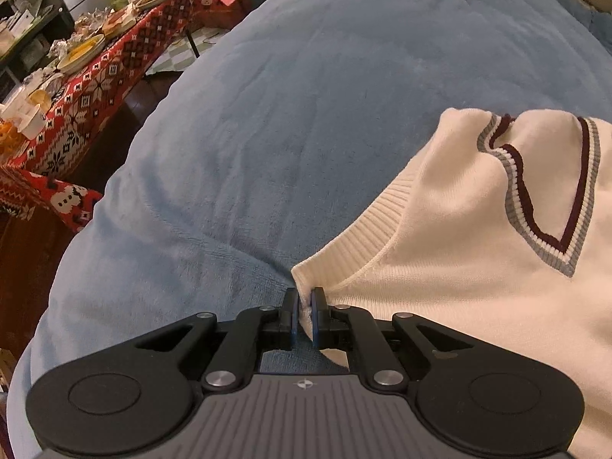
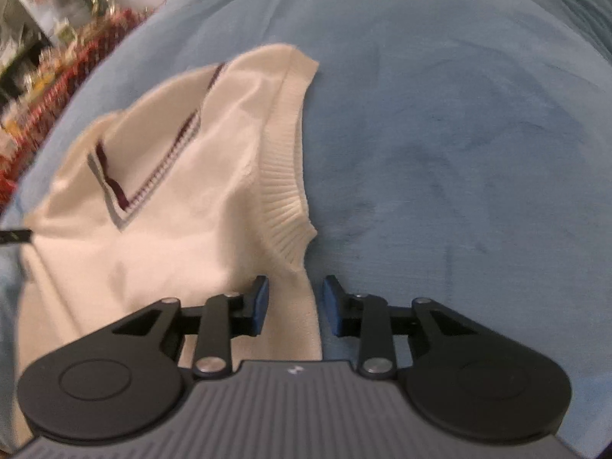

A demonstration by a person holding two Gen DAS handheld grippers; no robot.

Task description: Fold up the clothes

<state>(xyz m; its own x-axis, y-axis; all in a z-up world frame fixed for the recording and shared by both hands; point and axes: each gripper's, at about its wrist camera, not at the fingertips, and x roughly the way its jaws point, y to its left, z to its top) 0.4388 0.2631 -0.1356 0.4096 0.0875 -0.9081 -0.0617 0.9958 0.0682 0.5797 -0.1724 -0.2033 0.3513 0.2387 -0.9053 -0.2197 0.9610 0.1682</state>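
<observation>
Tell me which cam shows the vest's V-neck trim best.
Left wrist: the V-neck trim is sharp, its maroon and grey stripes clear down to the point. Right wrist shows the same trim smaller, motion-blurred and partly creased.

I find both fisheye views evenly and softly lit indoors with faint shadows and strong bending at the edges, the left wrist view sharp throughout, the right wrist view smeared by motion blur, worst on the cluttered table (image 2: 57, 72) at far left.
</observation>
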